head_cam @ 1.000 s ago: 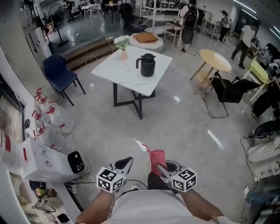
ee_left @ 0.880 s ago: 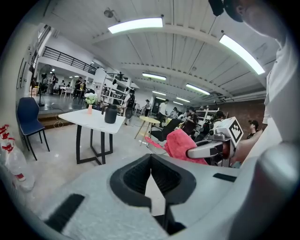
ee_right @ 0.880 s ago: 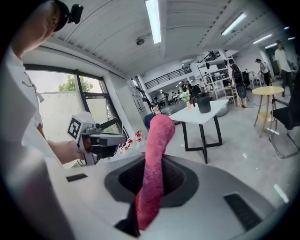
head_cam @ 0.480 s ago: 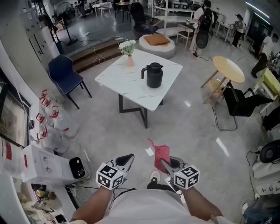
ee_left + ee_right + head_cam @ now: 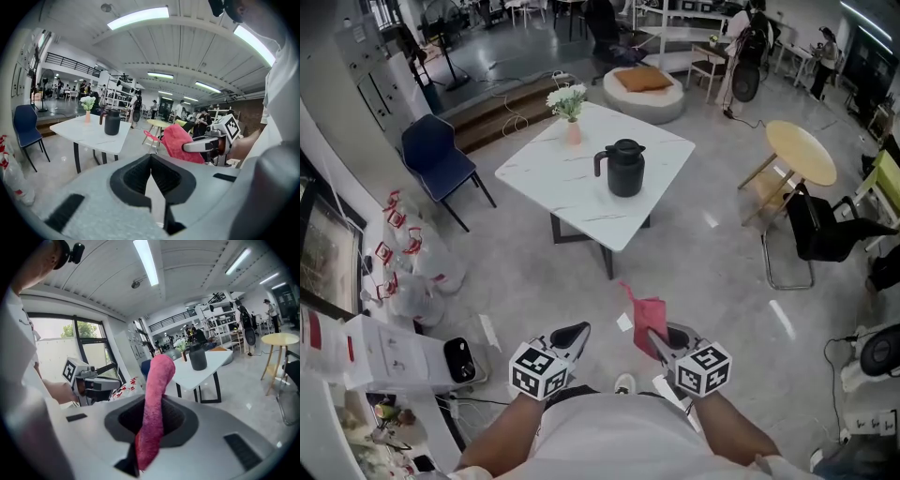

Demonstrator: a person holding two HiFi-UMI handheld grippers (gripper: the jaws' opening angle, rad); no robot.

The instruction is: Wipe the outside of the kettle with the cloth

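Note:
A black kettle (image 5: 624, 169) stands on a white marble-top table (image 5: 553, 183) across the floor, well ahead of both grippers; it also shows as kettle (image 5: 112, 122) and kettle (image 5: 198, 357). My right gripper (image 5: 654, 339) is shut on a pink-red cloth (image 5: 646, 314), which sticks up from its jaws, cloth (image 5: 154, 399). My left gripper (image 5: 570, 336) is shut and holds nothing, its jaws meeting with no gap. The cloth (image 5: 180, 140) in the other gripper shows from the left gripper view.
A vase of flowers (image 5: 569, 105) stands on the table behind the kettle. A blue chair (image 5: 436, 159) is to its left, a round wooden table (image 5: 802, 150) and a black chair (image 5: 825, 234) to its right. Boxes and bags (image 5: 403, 281) line the left wall. People stand far off.
Both grippers have moved forward across the floor toward the table, which now lies nearer in the head view. The cloth stays in the right gripper.

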